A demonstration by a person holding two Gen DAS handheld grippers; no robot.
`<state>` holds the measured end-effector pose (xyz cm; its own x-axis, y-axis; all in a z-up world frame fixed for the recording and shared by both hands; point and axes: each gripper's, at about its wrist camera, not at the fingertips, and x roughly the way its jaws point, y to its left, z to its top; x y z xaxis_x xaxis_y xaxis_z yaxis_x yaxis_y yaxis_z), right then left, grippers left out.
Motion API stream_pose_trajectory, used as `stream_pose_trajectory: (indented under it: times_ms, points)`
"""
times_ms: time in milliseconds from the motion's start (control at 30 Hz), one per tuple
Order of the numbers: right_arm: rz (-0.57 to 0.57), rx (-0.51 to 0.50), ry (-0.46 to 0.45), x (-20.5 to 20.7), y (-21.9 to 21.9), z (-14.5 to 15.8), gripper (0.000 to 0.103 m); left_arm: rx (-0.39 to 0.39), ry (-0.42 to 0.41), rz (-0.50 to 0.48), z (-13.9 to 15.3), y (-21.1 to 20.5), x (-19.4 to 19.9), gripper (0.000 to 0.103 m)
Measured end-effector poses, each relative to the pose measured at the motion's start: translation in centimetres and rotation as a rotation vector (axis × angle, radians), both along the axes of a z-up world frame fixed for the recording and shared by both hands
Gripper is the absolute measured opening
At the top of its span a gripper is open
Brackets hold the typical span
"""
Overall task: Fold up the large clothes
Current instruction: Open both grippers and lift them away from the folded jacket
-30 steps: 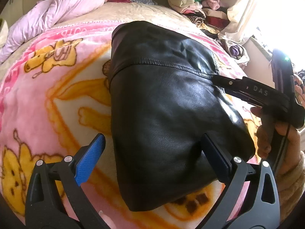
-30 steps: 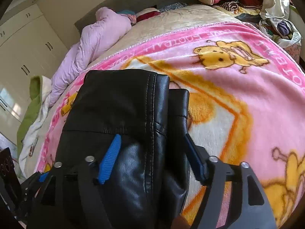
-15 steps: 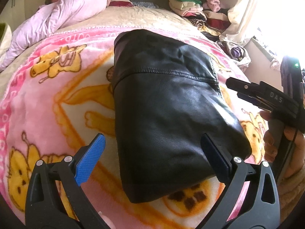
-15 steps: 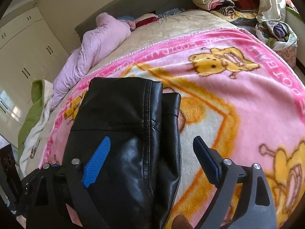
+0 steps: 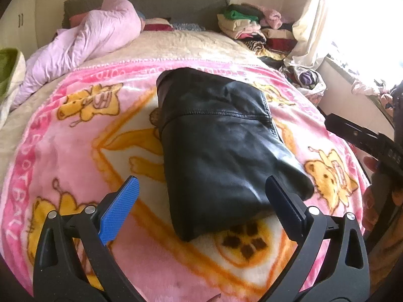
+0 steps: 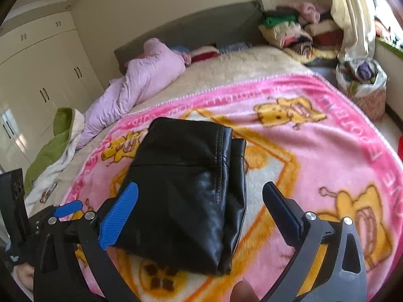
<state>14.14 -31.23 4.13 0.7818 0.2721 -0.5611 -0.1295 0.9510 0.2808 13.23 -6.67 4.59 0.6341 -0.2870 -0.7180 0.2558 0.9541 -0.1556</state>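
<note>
A black leather garment (image 5: 221,146) lies folded into a compact rectangle on the pink cartoon blanket (image 5: 75,138). It also shows in the right wrist view (image 6: 186,186). My left gripper (image 5: 201,201) is open and empty, held above and short of the garment's near edge. My right gripper (image 6: 201,209) is open and empty, also above the near edge, touching nothing. The right gripper's body shows at the right edge of the left wrist view (image 5: 365,141). The left gripper shows at the lower left of the right wrist view (image 6: 68,209).
A pink duvet (image 5: 83,40) lies bunched at the bed's far left. Stacked folded clothes (image 5: 246,27) sit at the far right by the curtain (image 6: 350,17). A bag of clothes (image 6: 362,83) stands on the floor. Wardrobes (image 6: 37,75) line the left wall.
Both grippers have pulled back and up from the folded garment. The right gripper, earlier over the garment's edge, now stands clear of it. The garment stays put.
</note>
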Motion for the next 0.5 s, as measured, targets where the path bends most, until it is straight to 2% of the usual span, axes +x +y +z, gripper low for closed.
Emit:
stream_pose_trajectory:
  times_ms: [233, 500]
  points:
    - [-0.012, -0.026, -0.064, -5.3, 1.2, 0.5, 0.099, -0.012, -0.040, 0.007, 0.4, 1.0, -3.2, 0.094]
    - [-0.041, -0.080, -0.076, -9.3, 2.3, -0.9, 0.099, -0.009, -0.061, 0.012, -0.2, 2.1, -6.0, 0.094]
